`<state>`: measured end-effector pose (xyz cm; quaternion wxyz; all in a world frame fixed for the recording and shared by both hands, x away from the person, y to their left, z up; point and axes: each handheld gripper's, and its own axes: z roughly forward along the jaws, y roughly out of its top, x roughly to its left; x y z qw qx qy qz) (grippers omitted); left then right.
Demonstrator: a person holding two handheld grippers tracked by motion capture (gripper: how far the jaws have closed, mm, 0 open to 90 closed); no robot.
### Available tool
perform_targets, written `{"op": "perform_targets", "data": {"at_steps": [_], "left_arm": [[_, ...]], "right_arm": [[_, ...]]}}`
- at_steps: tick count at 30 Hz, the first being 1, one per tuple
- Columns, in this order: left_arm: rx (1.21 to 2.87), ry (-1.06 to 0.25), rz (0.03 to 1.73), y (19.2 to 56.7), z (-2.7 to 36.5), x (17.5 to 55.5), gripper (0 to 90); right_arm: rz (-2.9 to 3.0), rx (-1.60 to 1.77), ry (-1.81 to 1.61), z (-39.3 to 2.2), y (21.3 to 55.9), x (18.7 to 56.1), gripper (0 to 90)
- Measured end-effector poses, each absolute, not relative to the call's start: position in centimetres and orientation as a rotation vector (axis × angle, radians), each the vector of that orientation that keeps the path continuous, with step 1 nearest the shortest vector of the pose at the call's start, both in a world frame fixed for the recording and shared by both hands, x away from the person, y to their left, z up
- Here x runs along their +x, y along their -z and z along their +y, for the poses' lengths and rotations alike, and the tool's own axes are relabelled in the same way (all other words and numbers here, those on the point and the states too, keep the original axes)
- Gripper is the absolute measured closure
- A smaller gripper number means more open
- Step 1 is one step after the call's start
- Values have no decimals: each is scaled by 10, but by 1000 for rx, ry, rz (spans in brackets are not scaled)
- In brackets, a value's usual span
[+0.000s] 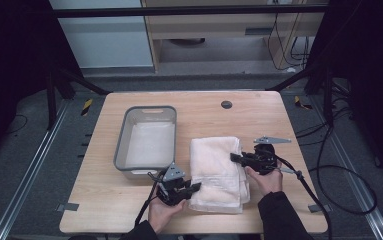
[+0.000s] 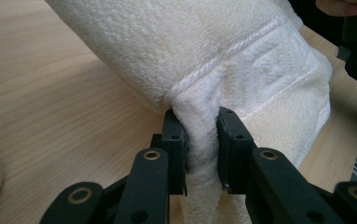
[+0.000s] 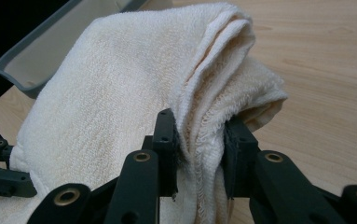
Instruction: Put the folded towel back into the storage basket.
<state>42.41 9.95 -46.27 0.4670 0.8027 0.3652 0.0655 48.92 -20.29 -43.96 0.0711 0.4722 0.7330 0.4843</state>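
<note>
The folded white towel (image 1: 218, 172) lies on the desk (image 1: 104, 200) just beside the grey tub (image 1: 146, 142); it looks soft, light and limp, so it should sag between holds. The left gripper (image 2: 195, 140) has its fingers clamped on a hemmed edge near the front, and the right gripper (image 3: 199, 140) pinches several bunched layers at the opposite side. Grip thick hems, not single plies.
</note>
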Motion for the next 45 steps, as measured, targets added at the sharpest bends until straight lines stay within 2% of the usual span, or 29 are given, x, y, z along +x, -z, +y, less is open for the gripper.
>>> {"op": "perform_targets", "data": {"at_steps": [20,45], "left_arm": [[1917,-211,852,435,105,420,749],[1841,-295,830,397,123,430,749]], "right_arm": [[2131,1360,-1536,-205,416,484,707],[2045,1228,-1564,-185,371,493,707]]}}
